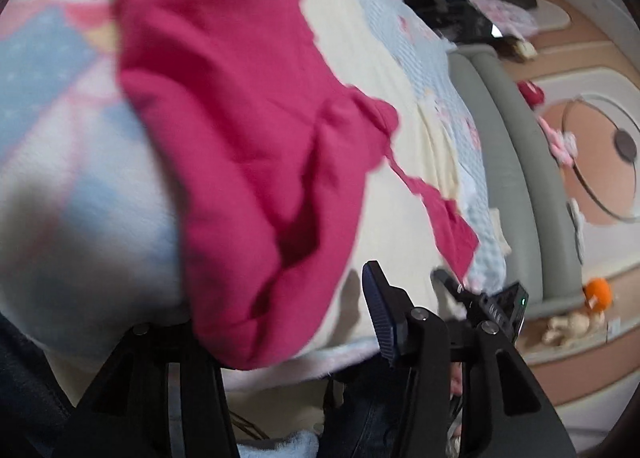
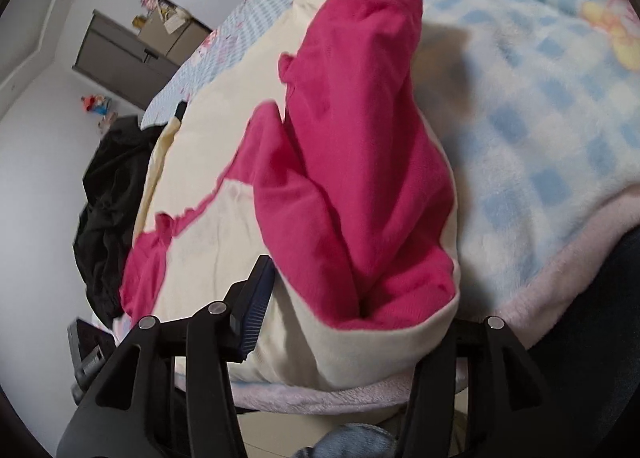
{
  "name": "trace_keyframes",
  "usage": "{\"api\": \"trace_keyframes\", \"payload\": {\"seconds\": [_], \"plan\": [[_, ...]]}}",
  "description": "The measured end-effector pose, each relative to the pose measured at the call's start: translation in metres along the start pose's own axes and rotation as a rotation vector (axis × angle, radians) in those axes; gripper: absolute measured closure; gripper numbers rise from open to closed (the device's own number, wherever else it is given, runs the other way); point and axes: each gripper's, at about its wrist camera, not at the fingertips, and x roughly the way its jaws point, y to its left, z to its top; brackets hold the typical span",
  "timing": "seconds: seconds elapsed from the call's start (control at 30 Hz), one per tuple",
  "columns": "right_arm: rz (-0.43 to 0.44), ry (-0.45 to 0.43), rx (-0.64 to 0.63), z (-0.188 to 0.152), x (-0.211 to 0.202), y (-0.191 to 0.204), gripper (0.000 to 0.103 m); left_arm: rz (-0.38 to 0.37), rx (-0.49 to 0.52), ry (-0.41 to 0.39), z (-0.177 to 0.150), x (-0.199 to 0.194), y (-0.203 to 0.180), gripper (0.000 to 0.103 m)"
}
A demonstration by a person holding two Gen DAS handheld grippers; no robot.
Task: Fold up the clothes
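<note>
Pink garment (image 1: pixel 240 162) lies bunched on a cream blanket (image 1: pixel 400 106), centre frame in both views, long axis running bottom to top, away from the jaws. Left gripper (image 1: pixel 280 314): near end of cloth drapes over its left finger; can't tell if pinched. Right gripper (image 2: pixel 352 322): jaws wide, straddling cream fold w/ pink hem. Neither clearly nearer. Right view alone shows a black garment (image 2: pixel 108 210), left frame; left view shows floor toys.
</note>
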Motion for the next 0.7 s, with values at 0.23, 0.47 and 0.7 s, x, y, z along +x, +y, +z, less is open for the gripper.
{"api": "trace_keyframes", "payload": {"seconds": [0.23,0.47,0.7], "plan": [[-0.017,0.008,-0.032,0.000,0.007,0.002,0.065,0.053,0.034,-0.041,0.004,-0.004,-0.007,0.084],[0.012,-0.050,-0.131,0.005,-0.027,0.030,0.091,0.039,0.190,-0.134,0.007,-0.040,-0.051,0.088],[0.122,-0.169,-0.196,0.011,-0.095,0.063,0.092,-0.051,0.286,-0.218,0.006,-0.092,-0.078,0.089]]}}
